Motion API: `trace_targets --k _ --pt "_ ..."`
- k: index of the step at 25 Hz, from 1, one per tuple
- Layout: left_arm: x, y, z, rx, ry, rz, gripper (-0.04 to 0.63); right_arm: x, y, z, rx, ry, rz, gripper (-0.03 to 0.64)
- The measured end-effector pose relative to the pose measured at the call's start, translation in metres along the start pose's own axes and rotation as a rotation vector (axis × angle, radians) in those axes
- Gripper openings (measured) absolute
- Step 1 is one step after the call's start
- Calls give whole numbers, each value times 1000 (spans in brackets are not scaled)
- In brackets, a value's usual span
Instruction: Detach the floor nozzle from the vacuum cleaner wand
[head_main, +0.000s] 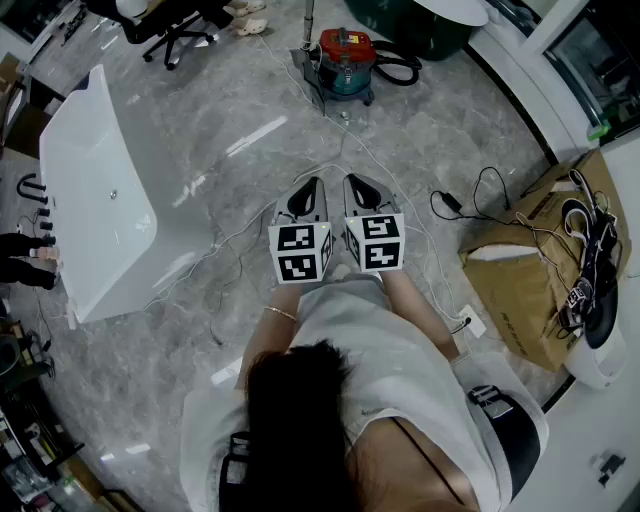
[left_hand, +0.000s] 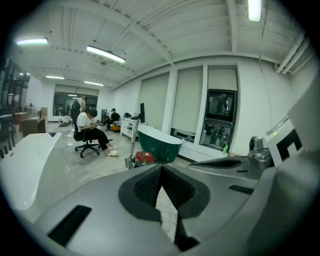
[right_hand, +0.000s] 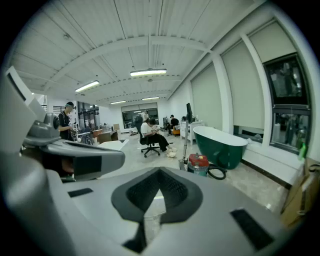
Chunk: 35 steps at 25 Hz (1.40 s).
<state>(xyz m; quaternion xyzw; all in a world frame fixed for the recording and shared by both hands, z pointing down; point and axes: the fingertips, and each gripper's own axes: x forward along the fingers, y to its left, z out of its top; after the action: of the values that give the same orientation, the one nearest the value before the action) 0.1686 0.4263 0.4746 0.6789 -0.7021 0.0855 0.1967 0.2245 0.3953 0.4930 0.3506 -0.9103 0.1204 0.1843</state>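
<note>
In the head view, the left gripper (head_main: 311, 184) and right gripper (head_main: 353, 182) sit side by side, well short of the vacuum cleaner (head_main: 346, 62) and its upright wand (head_main: 308, 25). The left gripper view shows its jaws together and empty. The right gripper view shows the same.

A loose white short-sleeved shirt (head_main: 400, 365) is worn beneath long dark hair (head_main: 300, 420), a thin bracelet (head_main: 281, 313) is seen at the left wrist, and the grey, black-padded left gripper (head_main: 313, 188) and right gripper (head_main: 352, 186) are each fitted with a white cube printed with black square markers (head_main: 300, 252).
</note>
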Motion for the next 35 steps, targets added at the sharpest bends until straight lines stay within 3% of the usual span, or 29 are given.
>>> trace_targets --k 7,12,35 --pt "6 -8 -4 -8 5 -11 3 -1 -8 -6 2 13 -10 15" --pt "3 -9 -2 -3 8 -26 3 -2 -7 -3 -56 22 -27 15" --pt "32 -10 9 -14 12 -48 3 11 -31 11 14 30 -42 15"
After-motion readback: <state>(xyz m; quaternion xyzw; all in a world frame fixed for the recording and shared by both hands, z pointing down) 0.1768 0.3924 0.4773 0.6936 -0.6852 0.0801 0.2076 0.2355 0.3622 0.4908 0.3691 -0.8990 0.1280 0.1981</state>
